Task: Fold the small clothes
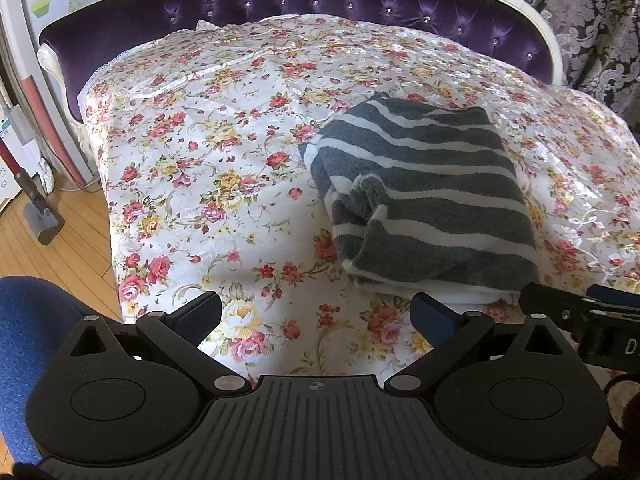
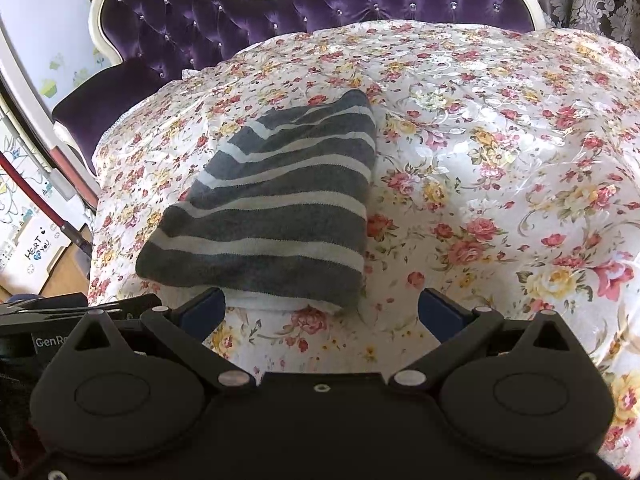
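Left gripper [image 1: 316,314] and right gripper [image 2: 322,308] spread, empty, short of folded grey-and-white striped knit garment [image 2: 280,204]; garment flat on floral bedspread [image 2: 500,160], apparently finished.

Grey-and-white striped garment [image 1: 420,192] lies on a white cloth [image 1: 208,168] printed with red, pink and yellow roses.

We're in somebody's home here, a lived-in room. There's a sofa [image 1: 360,4] with a buttoned purple velvet back and a curvy cream frame, and a flowery cloth [image 1: 200,152] spread over the surface in front of it. Heavy patterned curtains [image 1: 592,20] hang behind. Wooden floor [image 1: 52,256] down on the left, a vacuum cleaner [image 1: 36,200] propped there, and cupcake stickers [image 1: 44,0] on the pale panel above it.
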`<act>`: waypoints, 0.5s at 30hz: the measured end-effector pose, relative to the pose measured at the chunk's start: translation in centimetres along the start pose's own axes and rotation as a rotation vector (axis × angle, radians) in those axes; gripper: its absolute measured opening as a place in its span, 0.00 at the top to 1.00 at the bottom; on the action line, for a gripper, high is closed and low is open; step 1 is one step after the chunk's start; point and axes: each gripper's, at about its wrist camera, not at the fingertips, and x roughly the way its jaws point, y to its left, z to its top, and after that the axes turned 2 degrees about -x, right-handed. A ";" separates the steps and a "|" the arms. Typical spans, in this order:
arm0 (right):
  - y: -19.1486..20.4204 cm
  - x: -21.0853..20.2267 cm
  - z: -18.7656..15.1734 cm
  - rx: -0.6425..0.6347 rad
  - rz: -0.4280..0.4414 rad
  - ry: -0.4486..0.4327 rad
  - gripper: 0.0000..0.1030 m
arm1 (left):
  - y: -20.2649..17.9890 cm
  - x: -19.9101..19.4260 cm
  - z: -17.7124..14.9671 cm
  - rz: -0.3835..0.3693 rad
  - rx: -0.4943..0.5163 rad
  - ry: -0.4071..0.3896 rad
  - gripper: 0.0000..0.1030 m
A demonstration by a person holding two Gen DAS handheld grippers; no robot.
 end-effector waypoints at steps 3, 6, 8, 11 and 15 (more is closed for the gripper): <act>0.1 0.2 0.0 -0.008 0.000 0.005 0.01 | 0.0 0.0 0.1 -0.001 -0.002 -0.003 0.01; 0.2 0.0 0.1 -0.012 0.001 0.002 0.01 | -0.1 0.0 0.1 -0.002 0.001 -0.003 0.01; 0.2 0.0 0.1 -0.013 0.001 0.000 0.01 | -0.1 0.0 0.1 -0.002 0.004 -0.003 0.01; 0.3 0.0 0.1 -0.014 0.001 0.000 0.01 | -0.1 -0.1 0.2 -0.004 0.002 -0.004 0.01; 0.3 0.0 0.1 -0.016 0.003 0.003 0.01 | -0.1 -0.2 0.3 -0.006 0.004 -0.005 0.01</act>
